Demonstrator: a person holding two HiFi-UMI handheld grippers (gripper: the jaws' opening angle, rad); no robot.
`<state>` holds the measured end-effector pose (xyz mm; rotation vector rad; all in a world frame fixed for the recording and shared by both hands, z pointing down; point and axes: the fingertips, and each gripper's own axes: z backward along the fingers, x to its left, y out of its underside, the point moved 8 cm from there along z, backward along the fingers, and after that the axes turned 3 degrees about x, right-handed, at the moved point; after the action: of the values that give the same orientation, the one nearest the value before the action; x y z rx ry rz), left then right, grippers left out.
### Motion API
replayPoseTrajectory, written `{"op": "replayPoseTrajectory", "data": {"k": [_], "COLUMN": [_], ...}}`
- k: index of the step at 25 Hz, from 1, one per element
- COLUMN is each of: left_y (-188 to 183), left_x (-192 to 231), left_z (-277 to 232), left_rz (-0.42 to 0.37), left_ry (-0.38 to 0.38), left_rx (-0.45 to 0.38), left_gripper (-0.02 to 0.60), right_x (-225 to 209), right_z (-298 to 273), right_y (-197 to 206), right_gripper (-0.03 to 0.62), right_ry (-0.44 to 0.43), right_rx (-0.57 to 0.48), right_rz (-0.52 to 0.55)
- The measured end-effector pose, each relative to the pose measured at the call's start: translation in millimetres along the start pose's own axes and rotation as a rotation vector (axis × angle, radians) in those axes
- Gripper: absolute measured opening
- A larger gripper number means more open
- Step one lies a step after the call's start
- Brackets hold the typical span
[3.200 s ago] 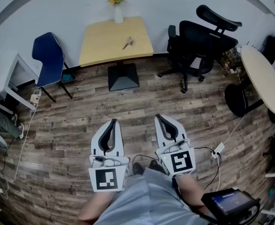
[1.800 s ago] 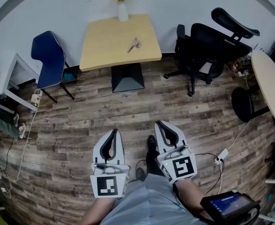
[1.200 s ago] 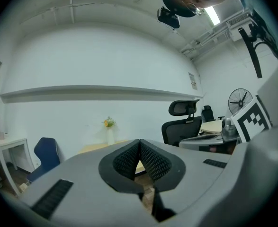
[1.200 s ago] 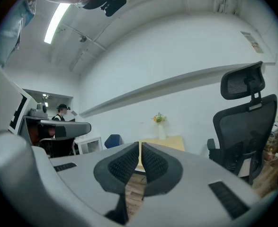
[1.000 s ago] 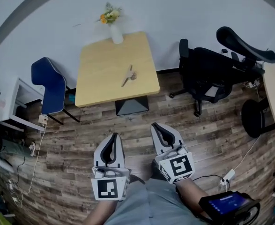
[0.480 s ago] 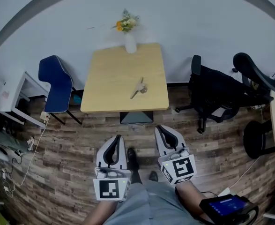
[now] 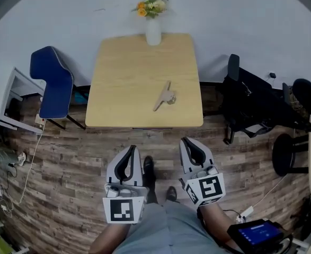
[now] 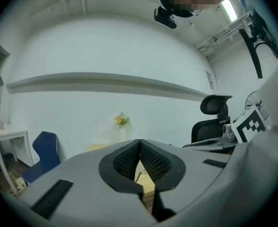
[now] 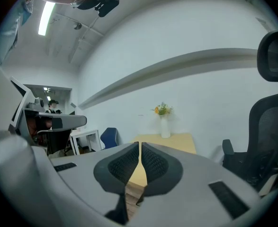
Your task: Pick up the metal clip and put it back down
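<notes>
Pointing forward from the bottom centre of the head view: left gripper (image 7: pixel 130 149) and right gripper (image 7: pixel 186 141), side by side, held low and close to the person's body over the wooden floor (image 7: pixel 65 152). Marker cubes face the person, and forearms enter from the bottom edge. The right gripper sits slightly higher in the frame, its tip leaning a little toward the left one.

- Left gripper: jaws pressed together at the tips, nothing between them.
- Right gripper: jaws likewise closed tip to tip, empty.
- Dark shoes (image 7: pixel 148 168): two, on the floor between and just below the grippers.
- Table (image 7: pixel 123 78): light wood, square top, middle of the frame, beyond the gripper tips and well apart from them.
- Metal clip (image 7: pixel 165 95): one, silvery, long and thin with a rounder part at its right side. It lies flat and slanted on the right half of the tabletop, nearer the front edge, touching nothing else.
- Vase (image 7: pixel 153 33): white, upright at the table's far edge, holding orange and yellow flowers (image 7: pixel 151 4).
- Blue chair (image 7: pixel 49 81): left of the table.
- Black office chair (image 7: pixel 250 105): right of the table.
</notes>
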<state>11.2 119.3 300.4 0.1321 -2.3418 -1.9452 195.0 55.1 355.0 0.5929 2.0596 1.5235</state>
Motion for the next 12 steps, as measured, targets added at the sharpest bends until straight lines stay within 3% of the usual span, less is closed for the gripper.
{"op": "replayPoseTrajectory", "data": {"k": [5, 12], "left_y": [-13.8, -55.0], "left_x": [49.4, 98.1], "left_z": [-61.0, -113.0], "left_rz": [0.011, -0.021], "left_ry": [0.036, 0.104], "left_rx": [-0.007, -0.096], "left_gripper": [0.018, 0.018], "right_x": [-9.8, -13.0], "right_z": [-66.0, -122.6], "right_y": [-19.9, -72.1], "right_gripper": [0.049, 0.049], "right_ry": [0.044, 0.119], "right_rx": [0.006, -0.087], "right_rz": [-0.006, 0.013]}}
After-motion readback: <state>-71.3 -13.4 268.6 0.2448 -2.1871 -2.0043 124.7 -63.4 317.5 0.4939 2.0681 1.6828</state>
